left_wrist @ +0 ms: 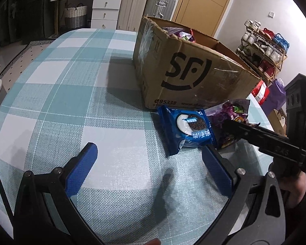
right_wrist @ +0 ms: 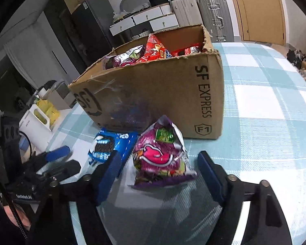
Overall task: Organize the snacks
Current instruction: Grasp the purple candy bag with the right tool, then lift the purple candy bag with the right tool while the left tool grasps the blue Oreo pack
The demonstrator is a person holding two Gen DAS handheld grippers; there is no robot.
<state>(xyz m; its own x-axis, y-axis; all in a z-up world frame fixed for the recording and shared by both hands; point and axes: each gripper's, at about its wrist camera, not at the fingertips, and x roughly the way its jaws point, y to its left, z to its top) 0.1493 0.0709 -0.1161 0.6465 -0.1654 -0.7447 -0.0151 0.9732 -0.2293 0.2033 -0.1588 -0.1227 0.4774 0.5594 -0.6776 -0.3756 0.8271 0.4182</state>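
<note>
A blue Oreo pack lies flat on the checked tablecloth in front of a cardboard SF box. A purple snack bag stands beside it on its right. My left gripper is open and empty, just short of the Oreo pack. In the right wrist view the purple bag stands upright between the wide-open fingers of my right gripper, not pinched. The Oreo pack lies to its left. The box holds several snack bags.
The table has a teal and white checked cloth. Its right edge runs close behind the purple bag. A shoe rack and bags stand beyond that edge. A white bin sits off the table's left side in the right wrist view.
</note>
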